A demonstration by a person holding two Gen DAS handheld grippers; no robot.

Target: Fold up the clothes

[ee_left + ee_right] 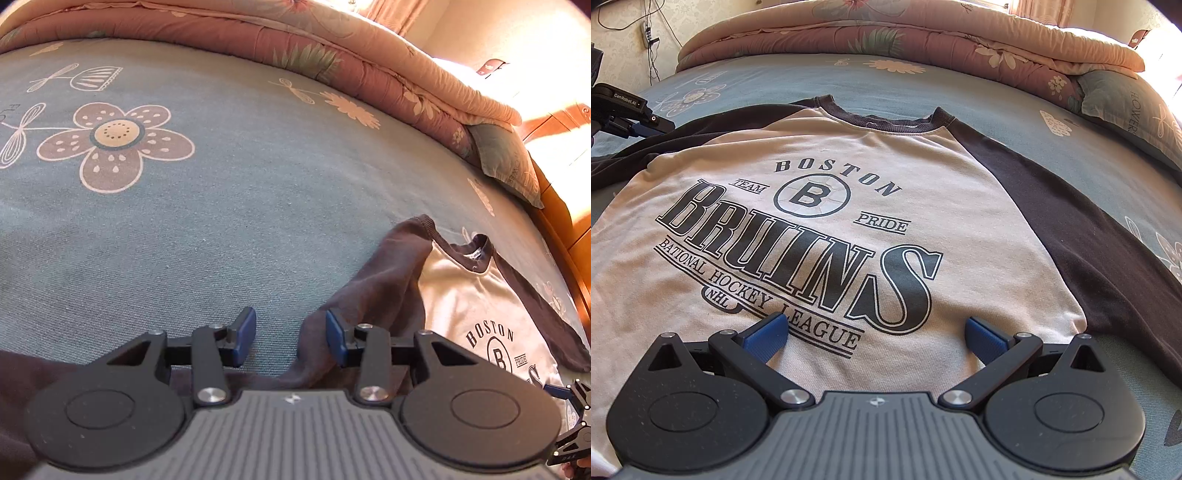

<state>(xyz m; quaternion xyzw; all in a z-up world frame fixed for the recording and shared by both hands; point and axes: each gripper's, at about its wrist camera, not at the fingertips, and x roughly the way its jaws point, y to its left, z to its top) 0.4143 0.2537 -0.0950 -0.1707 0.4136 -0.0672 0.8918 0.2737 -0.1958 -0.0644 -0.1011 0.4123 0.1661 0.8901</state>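
A white sweatshirt (820, 155) with dark sleeves and a "Boston Bruins" print lies face up on the blue flowered bedsheet (221, 221). Low over its lower front, my right gripper (877, 338) stands wide open with nothing between its blue pads (768, 338). My left gripper (290, 338) is open at the shirt's left side. The bunched dark left sleeve (373, 288) runs up against its right pad (334, 338), and some of the fabric lies between the fingers. The left gripper (661, 124) also shows at the right wrist view's left edge, beside that sleeve.
A folded pink floral quilt (923, 40) lies across the far end of the bed, with a blue pillow (1134, 107) under its right end. A wooden bed frame (554, 206) borders the right side. A power strip with cables (646, 33) hangs on the wall.
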